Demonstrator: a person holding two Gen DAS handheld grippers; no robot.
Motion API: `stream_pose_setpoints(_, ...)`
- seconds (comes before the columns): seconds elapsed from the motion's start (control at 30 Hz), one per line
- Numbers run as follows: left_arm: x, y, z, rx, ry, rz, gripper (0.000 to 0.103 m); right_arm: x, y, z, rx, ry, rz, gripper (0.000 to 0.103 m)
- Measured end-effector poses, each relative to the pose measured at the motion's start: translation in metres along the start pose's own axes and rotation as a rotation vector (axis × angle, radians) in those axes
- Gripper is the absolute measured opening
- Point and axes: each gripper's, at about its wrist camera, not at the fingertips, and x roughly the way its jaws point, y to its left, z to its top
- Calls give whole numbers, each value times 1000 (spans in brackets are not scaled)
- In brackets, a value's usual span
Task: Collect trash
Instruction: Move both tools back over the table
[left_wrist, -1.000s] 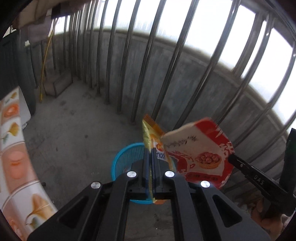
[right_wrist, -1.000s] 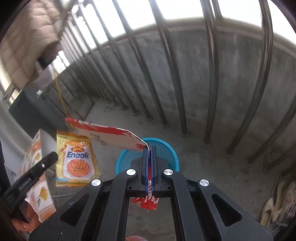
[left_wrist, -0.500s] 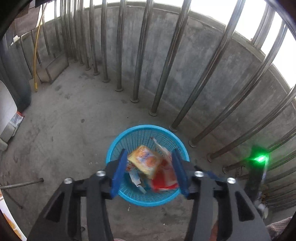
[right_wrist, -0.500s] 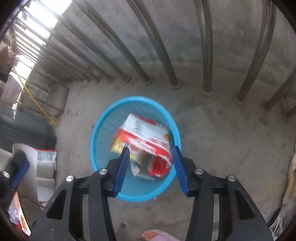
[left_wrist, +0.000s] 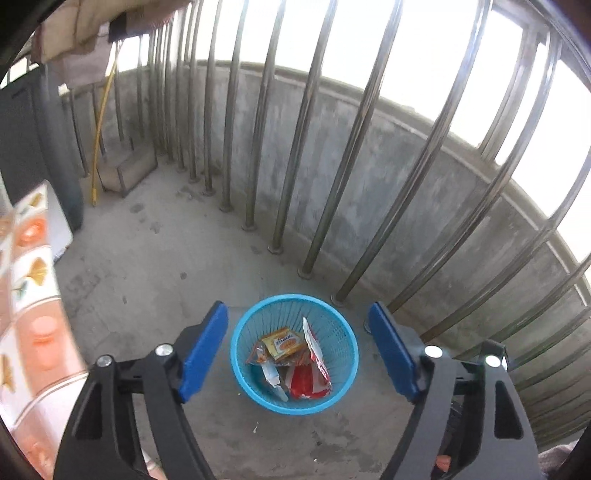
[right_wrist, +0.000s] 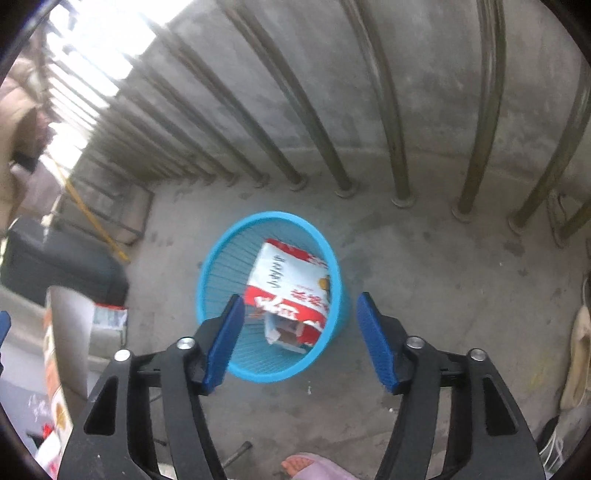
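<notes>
Left wrist view is showing both packets gone from the hand-held grippers and lying in the blue basket (left_wrist: 294, 404) on the floor. Left hand-held gripper (left_wrist: 297, 349) and right hand-held gripper (right_wrist: 300, 341) are hanging wide apart, empty. Counting: one yellow packet (left_wrist: 283, 342), one red-and-white packet (right_wrist: 291, 284), some smaller scraps. That drop is looking finished.

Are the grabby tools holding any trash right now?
No. The left tool and right tool are both open and empty. The snack wrappers lie inside the blue basket.
</notes>
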Motion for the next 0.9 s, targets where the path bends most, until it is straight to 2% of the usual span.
stream_pose_setpoints(0.3, -93, 17, -36, 66, -65, 23, 87, -51, 44, -1, -185, -46, 124, 68)
stream_pose_setpoints(0.7, -223, 81, -103, 37, -205, 52, 88, -87, 127, -30, -431, -23, 284, 71)
stream_pose_setpoints(0.9, -279, 128, -152, -30, -283, 115, 88, -104, 177, -55, -581, -5, 361, 71)
